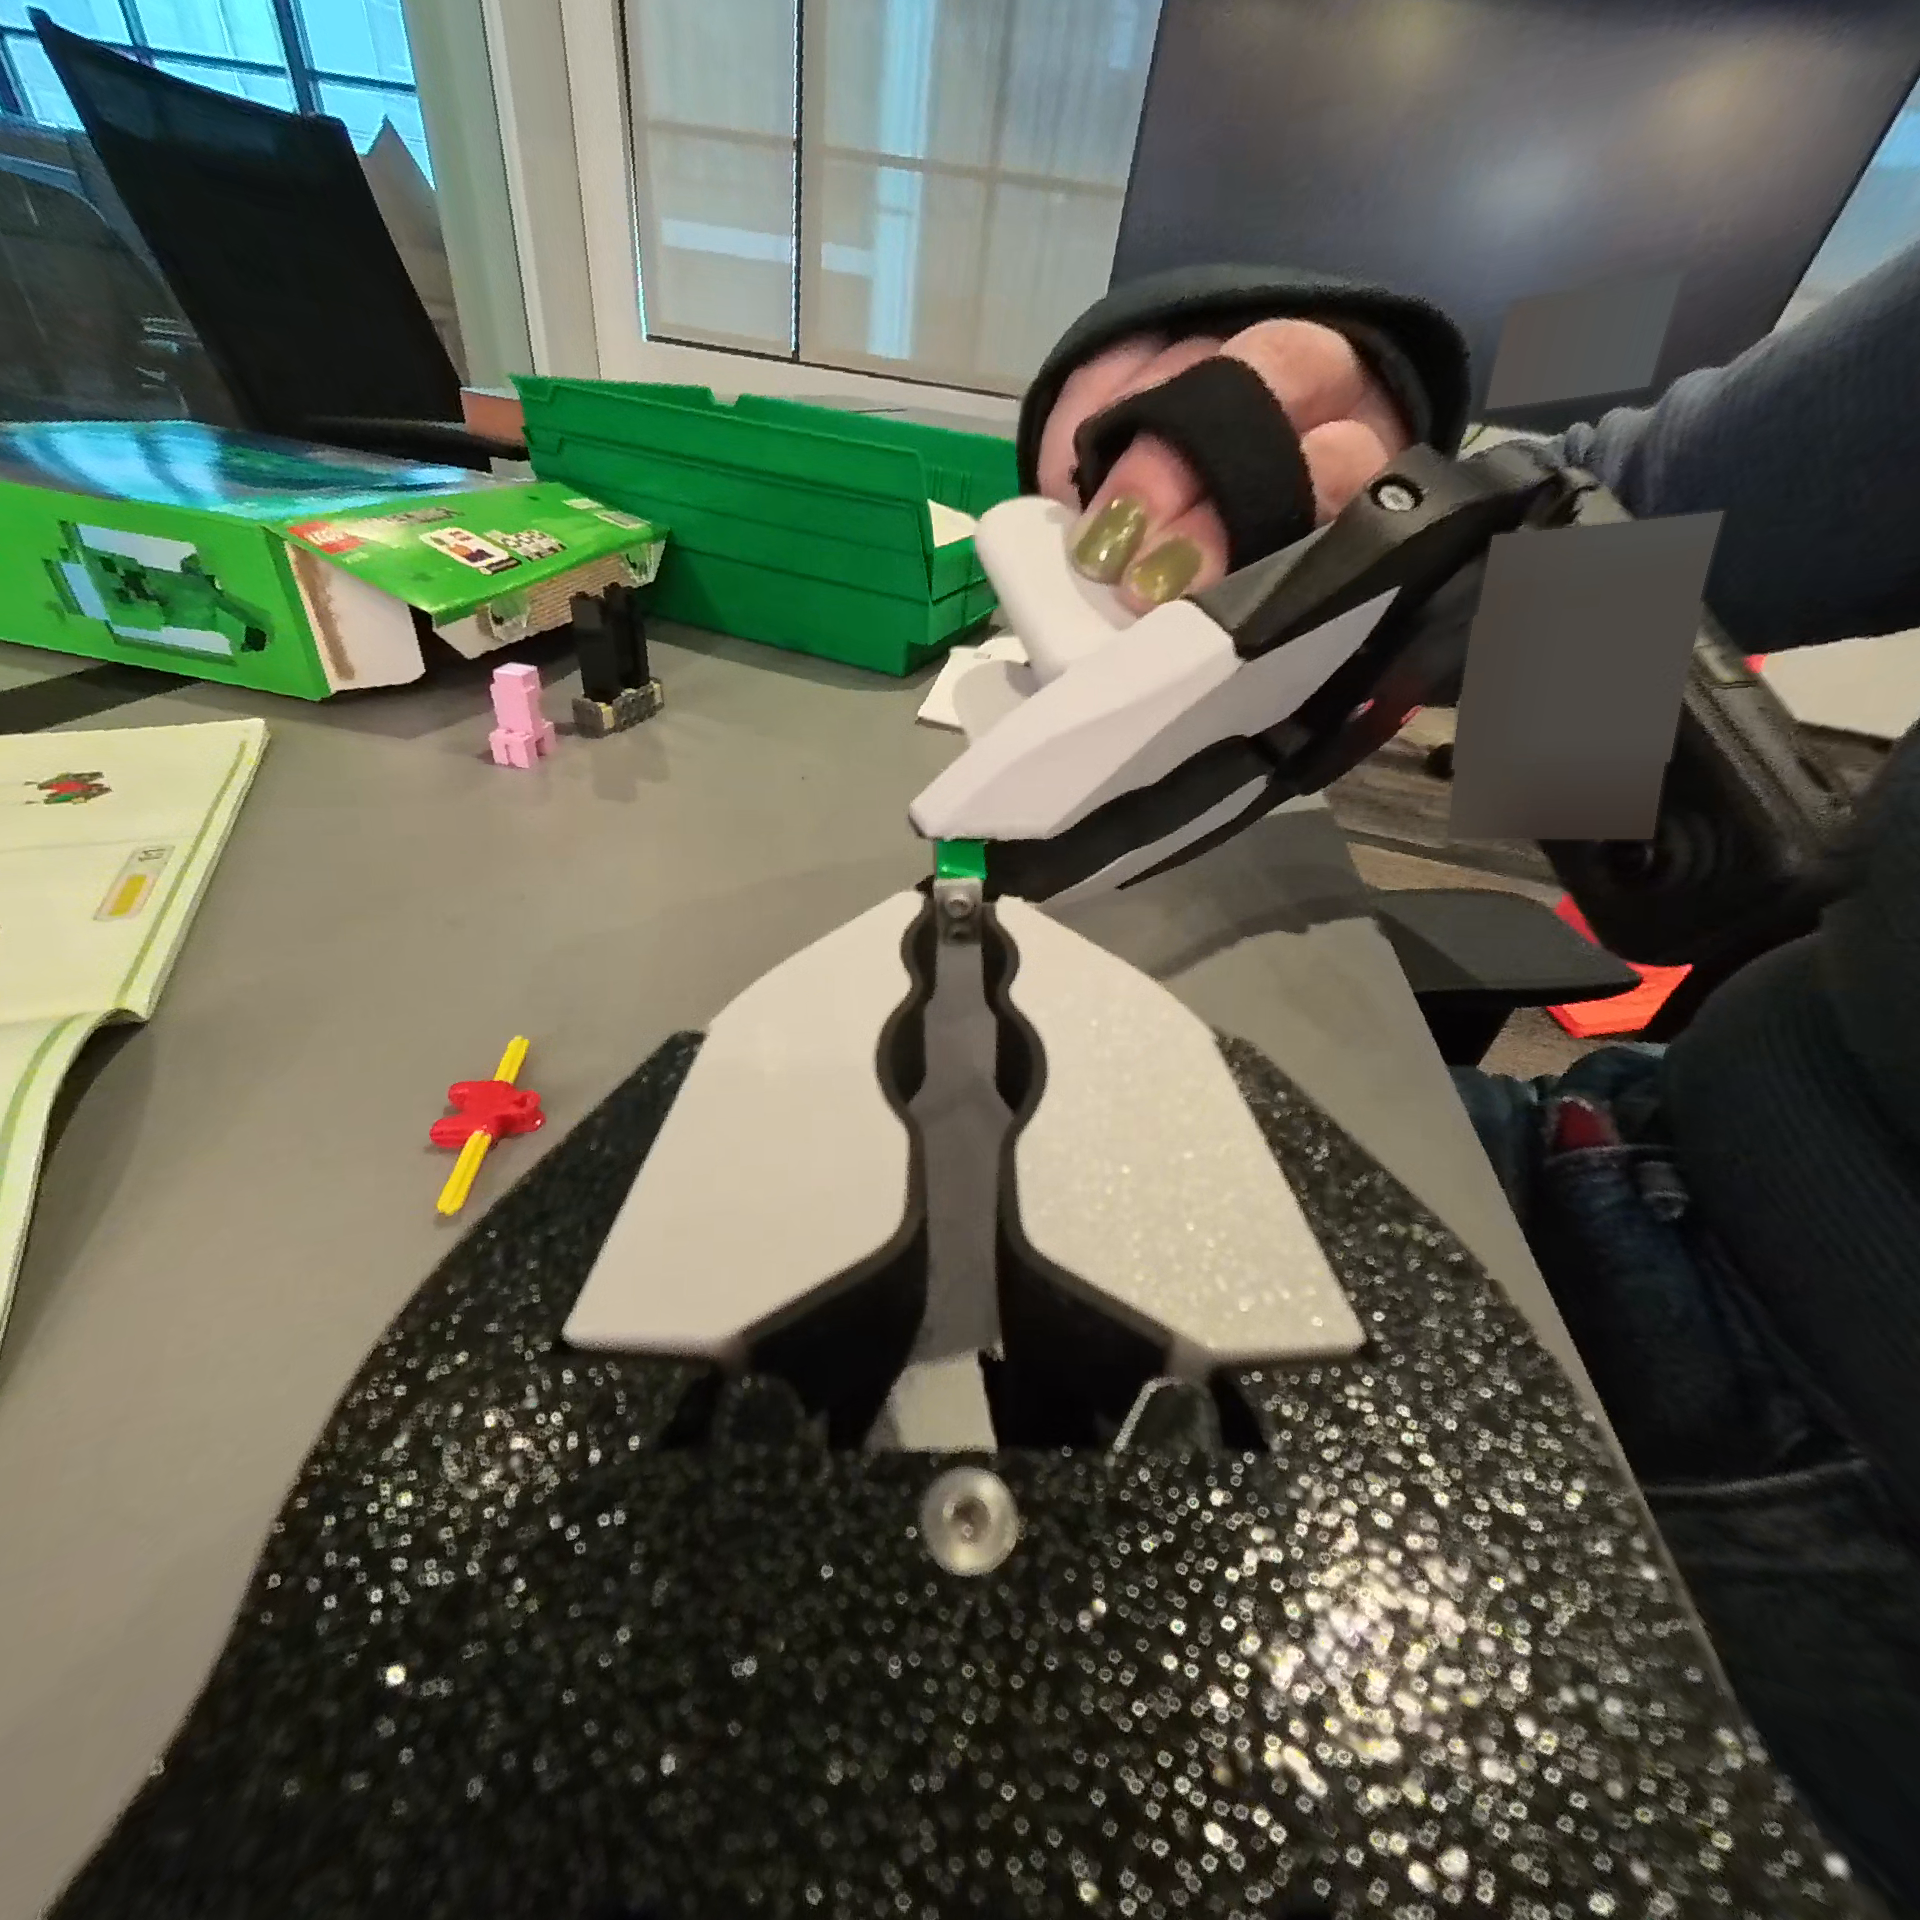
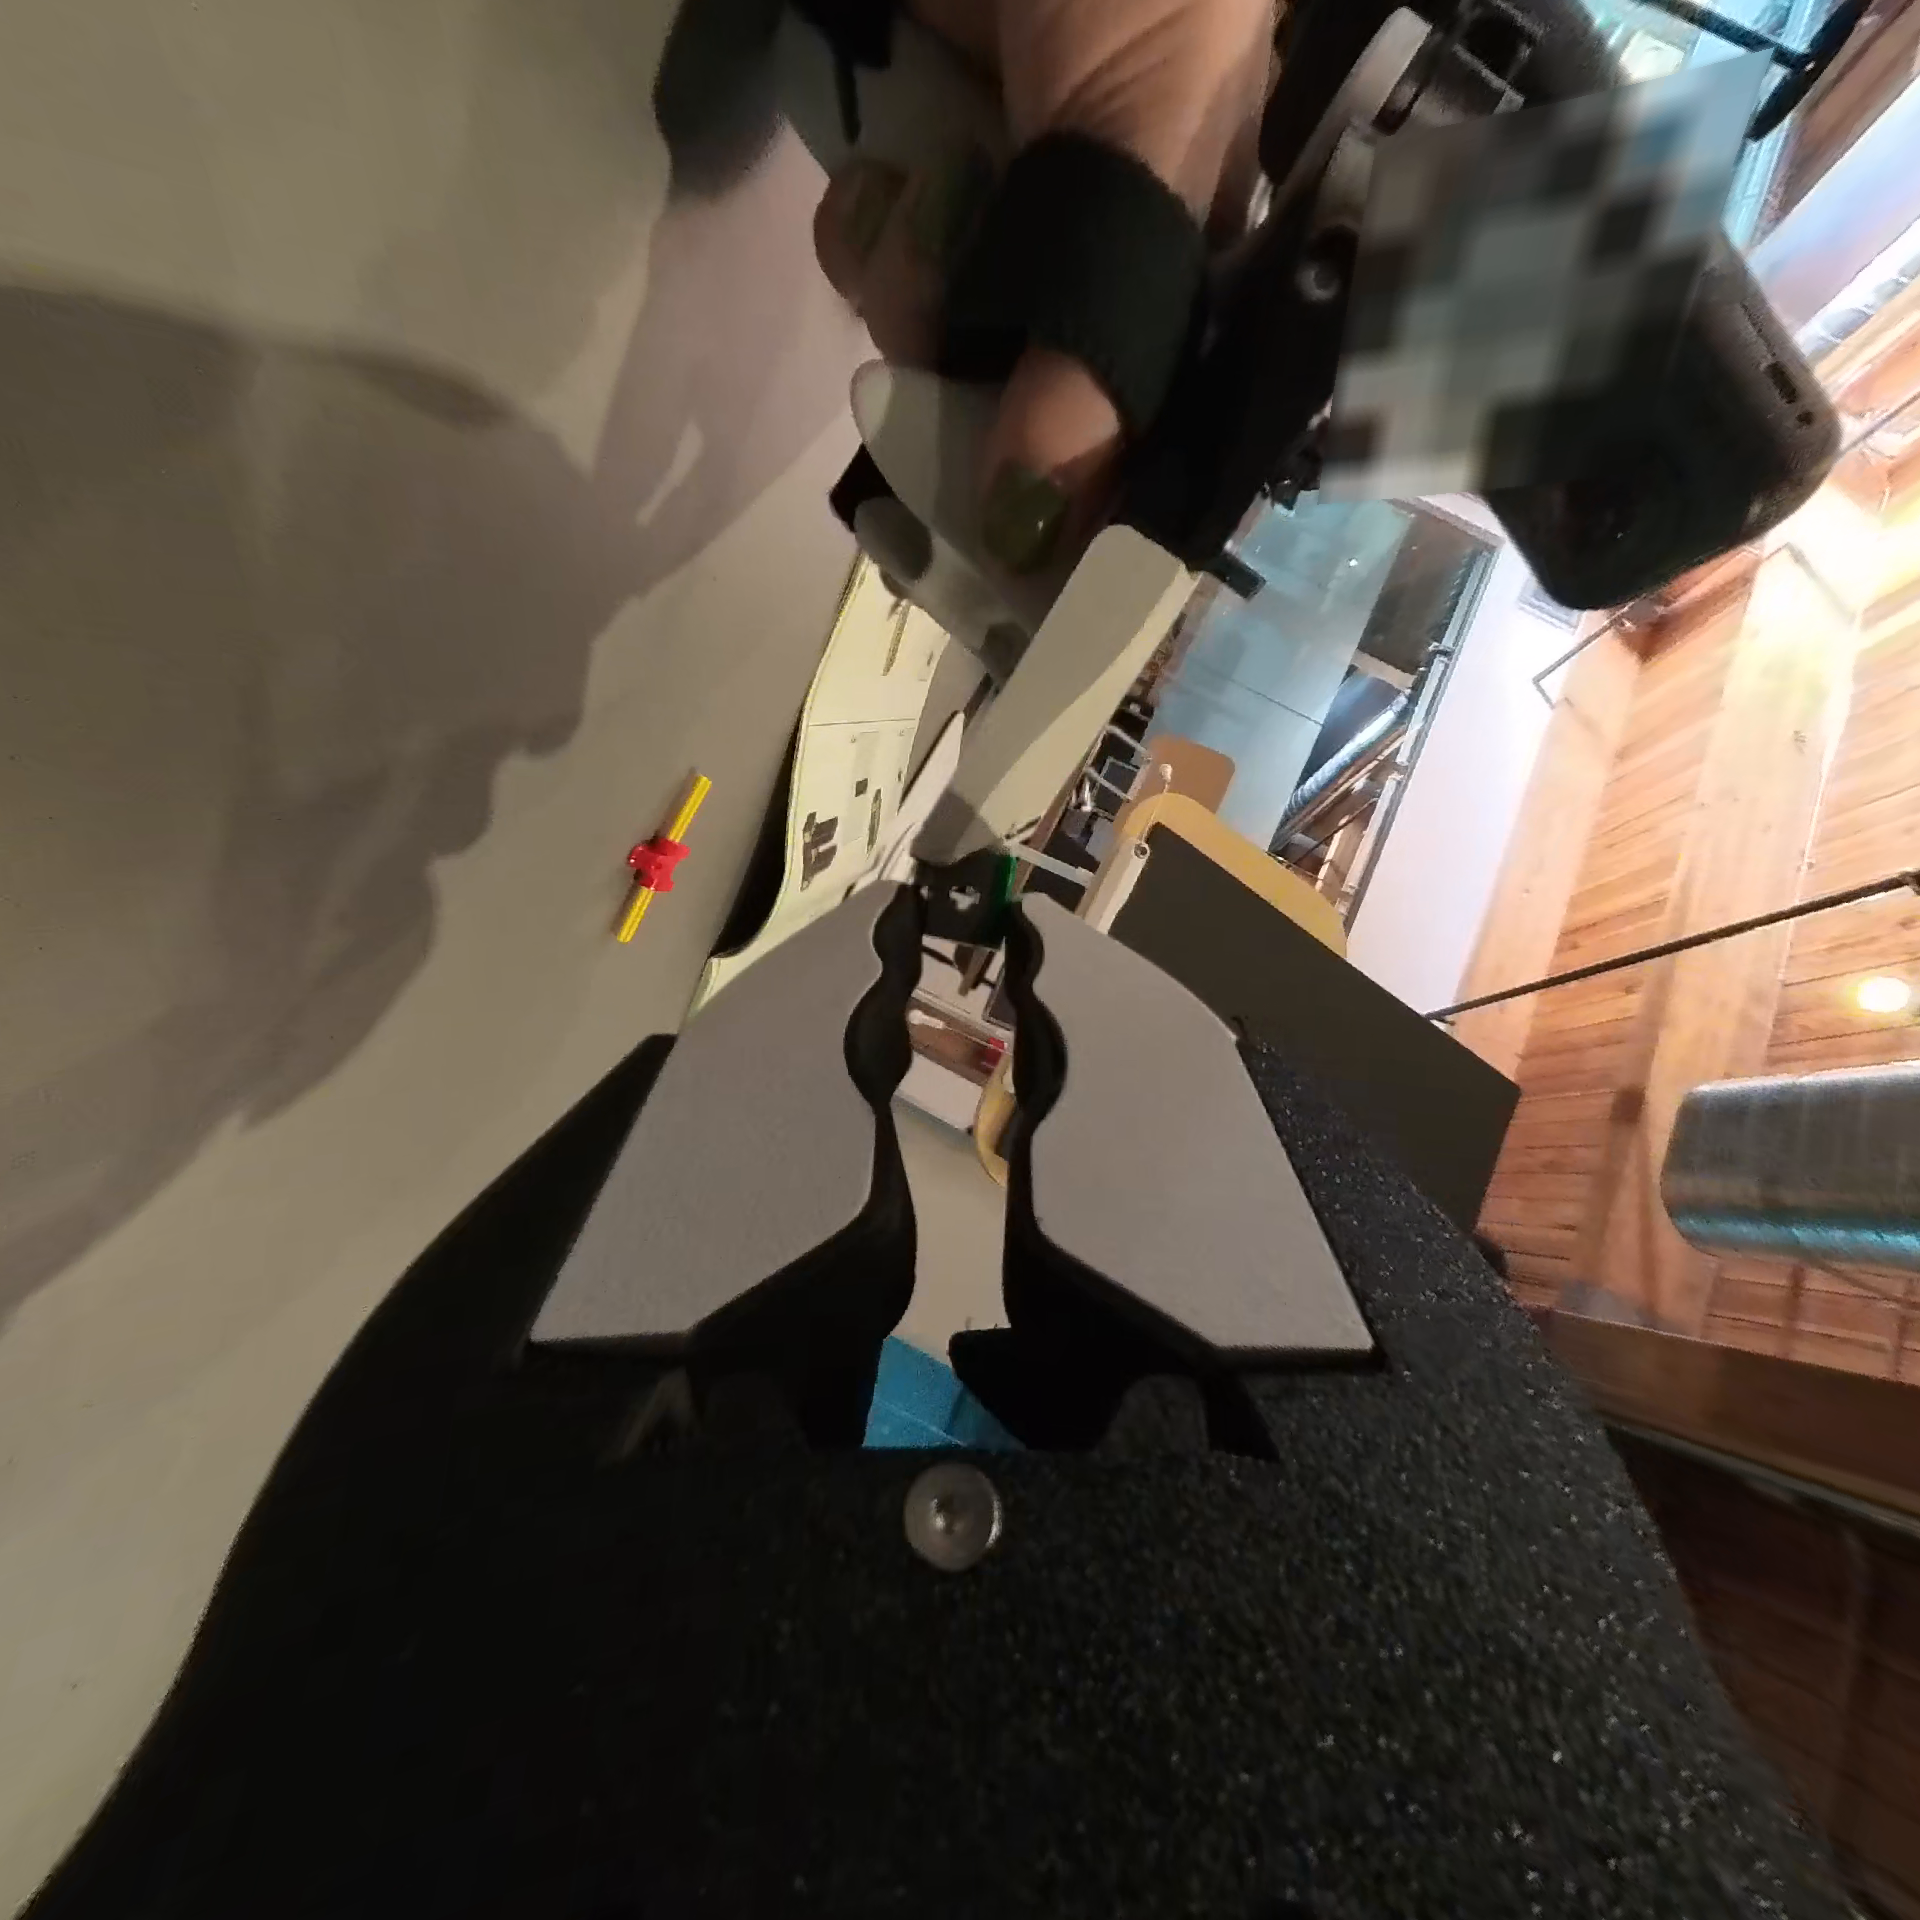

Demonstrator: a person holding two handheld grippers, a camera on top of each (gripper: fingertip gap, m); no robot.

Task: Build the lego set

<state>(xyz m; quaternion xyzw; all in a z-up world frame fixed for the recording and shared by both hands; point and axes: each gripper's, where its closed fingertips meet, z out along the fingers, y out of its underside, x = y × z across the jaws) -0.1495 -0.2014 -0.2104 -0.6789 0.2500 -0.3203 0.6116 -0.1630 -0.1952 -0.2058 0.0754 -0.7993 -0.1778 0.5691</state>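
Note:
My left gripper (image 1: pixel 958 912) is shut on a small grey piece (image 1: pixel 958 920) at its tips, held above the grey table (image 1: pixel 675 862). My right gripper (image 1: pixel 951 836) comes in from the upper right and is shut on a small green piece (image 1: pixel 958 860) that meets the grey piece tip to tip. In the right wrist view my right gripper (image 2: pixel 961 914) pinches the green piece (image 2: pixel 1004 883) with a dark part beside it, and the left gripper (image 2: pixel 951 847) reaches down from above. A red piece on a yellow axle (image 1: pixel 486 1117) lies loose on the table, and it also shows in the right wrist view (image 2: pixel 658 857).
An open instruction booklet (image 1: pixel 94 883) lies at the left. A pink figure (image 1: pixel 516 717) and a black figure on a grey base (image 1: pixel 615 665) stand before the green set box (image 1: pixel 208 582). A green bin (image 1: pixel 769 530) stands behind. The table's right edge is close. My two grippers' fingertips are within a few centimetres of each other.

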